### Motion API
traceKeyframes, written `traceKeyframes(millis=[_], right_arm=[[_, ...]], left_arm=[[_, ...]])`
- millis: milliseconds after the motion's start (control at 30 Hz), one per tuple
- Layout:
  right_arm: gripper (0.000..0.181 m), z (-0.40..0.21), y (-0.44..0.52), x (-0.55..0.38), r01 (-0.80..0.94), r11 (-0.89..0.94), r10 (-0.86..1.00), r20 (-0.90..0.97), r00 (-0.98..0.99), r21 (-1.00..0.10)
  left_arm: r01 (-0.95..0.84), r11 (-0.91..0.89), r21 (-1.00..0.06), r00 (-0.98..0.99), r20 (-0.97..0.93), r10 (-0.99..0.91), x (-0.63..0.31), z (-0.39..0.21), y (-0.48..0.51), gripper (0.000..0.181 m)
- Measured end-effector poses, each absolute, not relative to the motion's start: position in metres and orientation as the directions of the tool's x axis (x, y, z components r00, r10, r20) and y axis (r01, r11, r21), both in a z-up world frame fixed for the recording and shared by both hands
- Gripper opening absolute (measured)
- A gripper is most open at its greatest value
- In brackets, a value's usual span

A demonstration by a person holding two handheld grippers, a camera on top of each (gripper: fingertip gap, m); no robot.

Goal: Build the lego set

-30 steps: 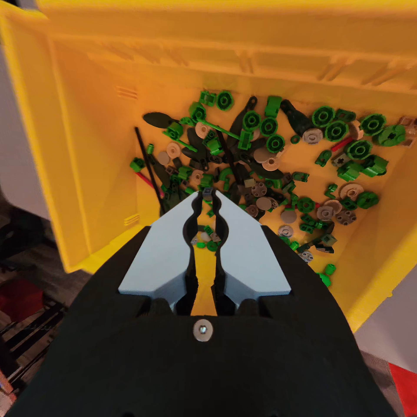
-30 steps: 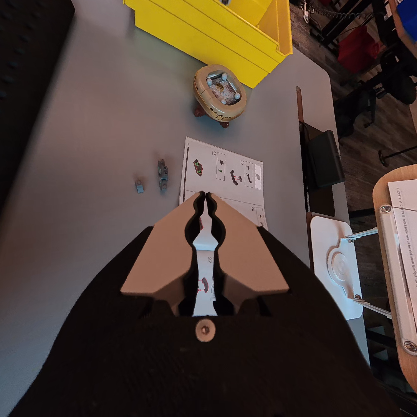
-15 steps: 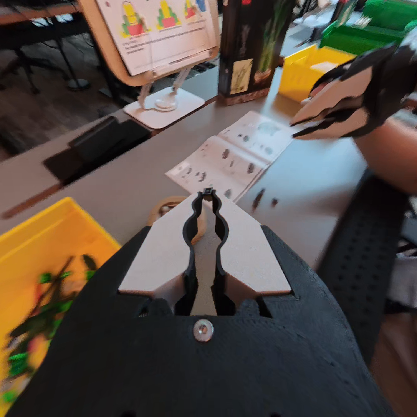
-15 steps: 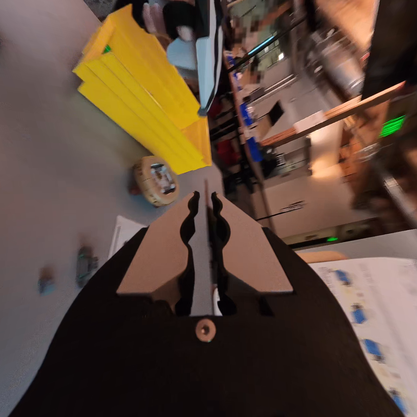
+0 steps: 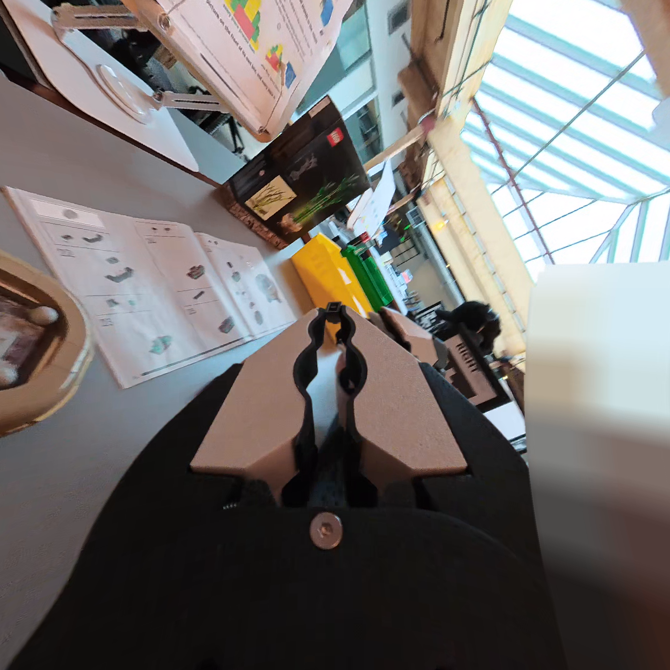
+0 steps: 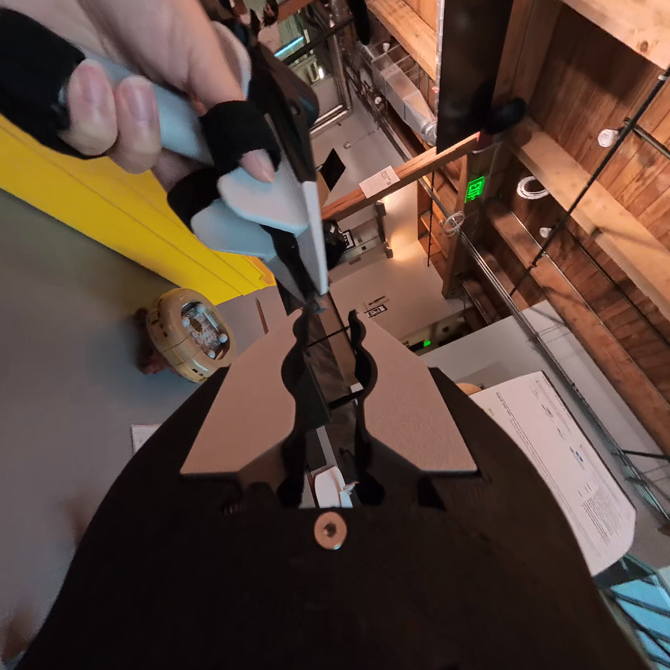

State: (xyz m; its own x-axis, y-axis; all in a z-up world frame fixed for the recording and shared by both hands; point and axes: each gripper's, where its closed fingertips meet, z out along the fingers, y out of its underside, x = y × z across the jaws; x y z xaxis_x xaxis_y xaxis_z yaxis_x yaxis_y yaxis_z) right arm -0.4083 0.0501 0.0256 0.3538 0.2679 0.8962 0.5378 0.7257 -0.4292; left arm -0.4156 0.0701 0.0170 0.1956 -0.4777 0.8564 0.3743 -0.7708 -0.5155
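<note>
My left gripper (image 5: 334,314) is shut on a small dark lego piece (image 5: 334,311) pinched at its tips, raised above the table. In the right wrist view a hand holds that left gripper (image 6: 314,298), whose tips meet just in front of my right gripper (image 6: 327,319). My right gripper is open and empty, and its tan fingers (image 5: 408,331) show behind the left tips. The tan round pot build (image 6: 191,334) stands on the grey table (image 6: 72,326); it also shows in the left wrist view (image 5: 34,348). The open instruction booklet (image 5: 159,282) lies beside it.
A yellow parts bin (image 6: 119,214) stands behind the pot. A second yellow bin (image 5: 326,275) and a green bin (image 5: 368,277) stand at the far side, next to the dark set box (image 5: 301,181). A white stand holds a printed sheet (image 5: 253,47). Only a small space, under 4 cm, lies between the two pairs of fingers.
My left gripper rose out of the yellow parts bin with the small piece and swung over to the right gripper. My right gripper lifted off the booklet, tilted up and opened.
</note>
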Motion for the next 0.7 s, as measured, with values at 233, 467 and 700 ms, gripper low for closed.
traceKeyframes(millis=[233,467,700], right_arm=[[0.02,0.022,0.061,-0.398,0.67,0.73,-0.035,0.971,0.236,-0.137],[0.017,0.014,0.063,-0.402,0.692,0.72,-0.096,0.982,0.163,-0.045],[0.008,0.011,0.062,-0.403,0.696,0.718,-0.118,0.984,0.135,-0.009]], left_arm=[[0.428,-0.832,-0.353,0.082,0.932,-0.353,-0.395,0.021,0.066,0.005],[0.413,-0.854,-0.316,0.073,0.946,-0.315,-0.39,0.017,0.066,0.005],[0.419,-0.862,-0.285,0.069,0.957,-0.283,-0.391,0.011,0.066,0.005]])
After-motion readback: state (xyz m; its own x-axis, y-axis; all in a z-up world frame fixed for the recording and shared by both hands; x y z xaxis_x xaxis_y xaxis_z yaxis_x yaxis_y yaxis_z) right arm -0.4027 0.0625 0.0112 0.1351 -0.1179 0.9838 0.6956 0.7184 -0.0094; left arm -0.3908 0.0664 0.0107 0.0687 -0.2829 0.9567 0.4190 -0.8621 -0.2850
